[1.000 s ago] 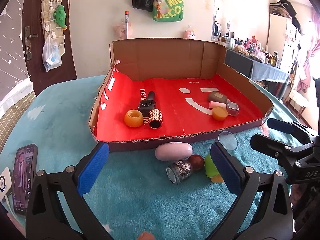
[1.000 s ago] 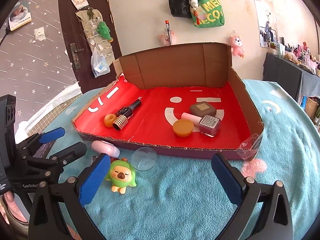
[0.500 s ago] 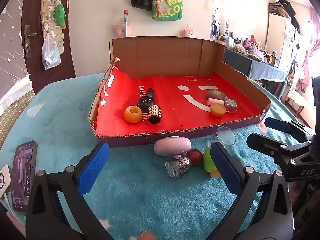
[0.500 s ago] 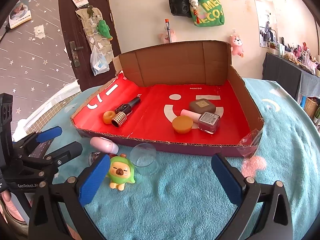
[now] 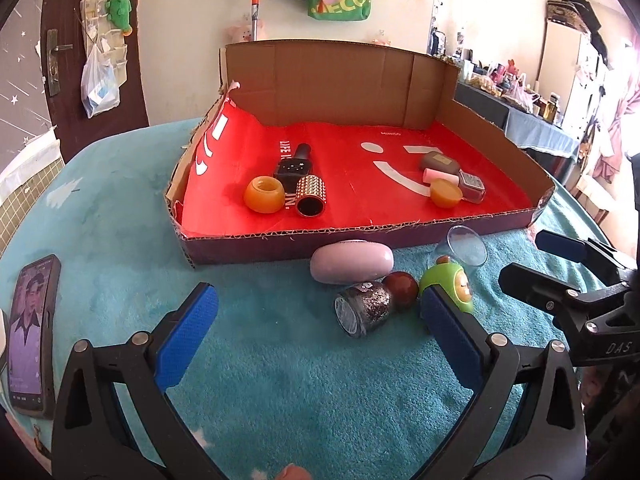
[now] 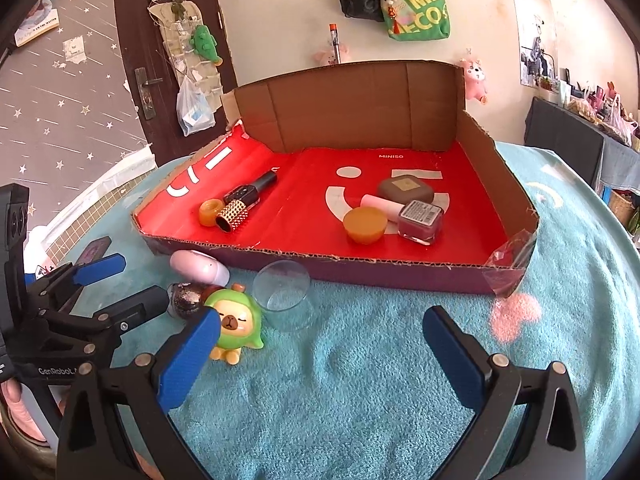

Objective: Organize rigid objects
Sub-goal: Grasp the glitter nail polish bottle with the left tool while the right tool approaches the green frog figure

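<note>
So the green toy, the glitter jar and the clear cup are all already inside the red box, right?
No. The green toy, glitter jar and clear cup all lie outside the red box, on the teal cloth by its front wall. The right wrist view shows this clearly.

Both hand-held grippers have drifted a little forward. The left hand-held gripper (image 5: 318,334) now frames the glitter bottle (image 5: 363,308) more nearly. The right hand-held gripper (image 6: 320,354) has its left finger just before the green toy (image 6: 236,326).
</note>
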{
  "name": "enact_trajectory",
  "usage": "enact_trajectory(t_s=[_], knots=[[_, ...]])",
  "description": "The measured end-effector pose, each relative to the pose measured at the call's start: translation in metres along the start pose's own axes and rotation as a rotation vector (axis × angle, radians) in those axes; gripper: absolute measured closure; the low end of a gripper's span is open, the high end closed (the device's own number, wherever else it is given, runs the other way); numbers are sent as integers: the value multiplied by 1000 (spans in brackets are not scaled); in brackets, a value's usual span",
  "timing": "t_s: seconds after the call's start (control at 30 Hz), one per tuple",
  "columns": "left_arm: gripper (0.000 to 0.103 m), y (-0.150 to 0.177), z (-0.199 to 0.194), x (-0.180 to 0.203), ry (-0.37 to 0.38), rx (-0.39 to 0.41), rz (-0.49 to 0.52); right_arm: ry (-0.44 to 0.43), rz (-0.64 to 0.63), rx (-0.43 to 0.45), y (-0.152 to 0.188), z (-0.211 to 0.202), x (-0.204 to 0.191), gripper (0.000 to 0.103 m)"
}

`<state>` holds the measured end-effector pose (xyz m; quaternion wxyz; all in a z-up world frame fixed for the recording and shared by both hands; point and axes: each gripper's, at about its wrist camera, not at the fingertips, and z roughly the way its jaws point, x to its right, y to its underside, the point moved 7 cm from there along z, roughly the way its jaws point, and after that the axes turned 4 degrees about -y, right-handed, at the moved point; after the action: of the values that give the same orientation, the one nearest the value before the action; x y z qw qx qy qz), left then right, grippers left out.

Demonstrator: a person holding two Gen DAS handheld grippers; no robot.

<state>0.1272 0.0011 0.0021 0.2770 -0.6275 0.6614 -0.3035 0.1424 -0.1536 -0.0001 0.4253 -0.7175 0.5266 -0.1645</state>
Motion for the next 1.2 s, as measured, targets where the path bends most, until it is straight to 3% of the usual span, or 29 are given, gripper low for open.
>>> enact_trajectory(t_s=[0.23, 0.93, 1.2], knots=[[0, 3, 17, -5, -20, -50, -22, 36, 18, -22, 0, 7, 8, 0], [0, -2, 48, 5, 79, -155, -93, 30, 16, -54, 6, 16, 7, 0], [0, 9, 34, -16, -14, -134, -104, 25, 6, -53, 5, 15, 4, 0]])
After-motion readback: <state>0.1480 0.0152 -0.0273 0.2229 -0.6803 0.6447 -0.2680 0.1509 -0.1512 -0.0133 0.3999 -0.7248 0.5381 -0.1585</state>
